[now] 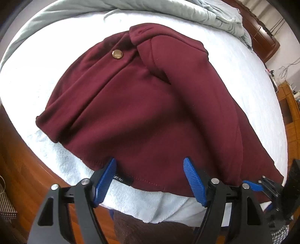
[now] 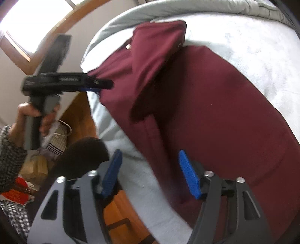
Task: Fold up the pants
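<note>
Maroon pants [image 1: 150,105] lie partly folded on a bed with a white blanket [image 1: 56,62]; a brass button [image 1: 117,54] shows near the waistband. My left gripper [image 1: 150,178] is open, its blue pads astride the near hem of the pants. In the right wrist view the pants [image 2: 215,112] fill the middle. My right gripper [image 2: 150,172] is open and empty, over the near edge of the pants. The left gripper also shows in the right wrist view [image 2: 97,84], at the pants' left edge.
A grey-green duvet [image 1: 168,9] is bunched at the far side of the bed. A wooden bed frame [image 1: 22,169] and wooden floor [image 2: 120,210] lie below the near edge. Bags and clutter [image 2: 37,165] sit on the floor at left. Wooden furniture [image 1: 288,112] stands at right.
</note>
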A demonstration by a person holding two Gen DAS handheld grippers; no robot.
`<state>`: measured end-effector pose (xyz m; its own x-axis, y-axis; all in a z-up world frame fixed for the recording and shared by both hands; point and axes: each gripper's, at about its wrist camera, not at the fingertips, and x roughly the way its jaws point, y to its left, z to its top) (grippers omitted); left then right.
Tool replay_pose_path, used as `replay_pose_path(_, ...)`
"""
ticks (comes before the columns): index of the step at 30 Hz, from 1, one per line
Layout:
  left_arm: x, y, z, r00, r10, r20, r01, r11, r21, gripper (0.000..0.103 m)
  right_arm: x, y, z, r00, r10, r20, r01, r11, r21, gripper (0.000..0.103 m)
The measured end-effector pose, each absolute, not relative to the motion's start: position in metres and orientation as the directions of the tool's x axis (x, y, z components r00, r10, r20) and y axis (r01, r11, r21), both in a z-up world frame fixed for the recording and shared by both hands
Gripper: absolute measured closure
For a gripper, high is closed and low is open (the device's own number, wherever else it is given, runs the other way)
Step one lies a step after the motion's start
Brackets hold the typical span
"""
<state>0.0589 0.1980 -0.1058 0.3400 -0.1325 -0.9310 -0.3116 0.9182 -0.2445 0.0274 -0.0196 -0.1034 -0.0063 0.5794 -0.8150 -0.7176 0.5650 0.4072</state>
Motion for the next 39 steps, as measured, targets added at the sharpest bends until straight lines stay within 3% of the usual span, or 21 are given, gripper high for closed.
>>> replay_pose_path(1, 0.059, 0.197, -0.107, 0.338, -0.138, -0.931, -0.305, 0.920, -0.247, 0.026, 0.029, -0.025, -0.107, -0.019, 0.577, -0.817, -0.713, 0.564, 0.416, 0.093)
replay_pose_path(5, 0.060, 0.203, -0.103, 0.344, -0.149, -0.927, -0.300, 0.918, -0.259, 0.026, 0.029, -0.027, -0.110, -0.040, 0.584, -0.811, -0.703, 0.560, 0.437, 0.092)
replay_pose_path(8, 0.045, 0.210, -0.089, 0.363, -0.149, -0.920, -0.294, 0.918, -0.265, 0.026, 0.032, -0.028, -0.129, -0.047, 0.588, -0.808, -0.654, 0.593, 0.470, 0.085)
replay_pose_path(10, 0.045, 0.203, -0.078, 0.389, -0.143, -0.910, -0.261, 0.930, -0.258, 0.026, 0.036, -0.034, -0.129, -0.098, 0.645, -0.758, -0.591, 0.575, 0.566, 0.064)
replay_pose_path(12, 0.049, 0.196, -0.070, 0.396, -0.108, -0.912, -0.235, 0.948, -0.214, 0.023, 0.039, -0.035, -0.120, -0.148, 0.679, -0.719, -0.552, 0.547, 0.630, 0.035)
replay_pose_path(18, 0.051, 0.219, -0.076, 0.394, -0.083, -0.915, -0.276, 0.939, -0.204, 0.022, 0.064, -0.028, -0.076, -0.070, 0.711, -0.699, -0.604, 0.528, 0.597, 0.034)
replay_pose_path(22, 0.040, 0.251, -0.086, 0.381, -0.049, -0.923, -0.345, 0.919, -0.191, 0.022, 0.116, -0.006, -0.082, -0.070, 0.742, -0.666, -0.525, 0.540, 0.658, 0.046)
replay_pose_path(29, 0.039, 0.271, -0.114, 0.340, -0.094, -0.936, -0.353, 0.909, -0.220, 0.023, 0.189, 0.036, -0.094, -0.047, 0.768, -0.639, -0.439, 0.559, 0.704, 0.047)
replay_pose_path(33, 0.039, 0.272, -0.118, 0.344, -0.113, -0.932, -0.344, 0.909, -0.237, 0.023, 0.210, 0.060, -0.107, -0.059, 0.740, -0.670, -0.414, 0.593, 0.691, 0.047)
replay_pose_path(37, 0.044, 0.275, -0.113, 0.373, -0.165, -0.913, -0.353, 0.885, -0.304, 0.023, 0.213, 0.071, -0.120, -0.099, 0.769, -0.631, -0.394, 0.552, 0.735, 0.092)
replay_pose_path(39, 0.042, 0.282, -0.110, 0.401, -0.194, -0.895, -0.376, 0.856, -0.354, 0.026, 0.208, 0.070, -0.113, -0.087, 0.787, -0.611, -0.423, 0.525, 0.738, 0.093)
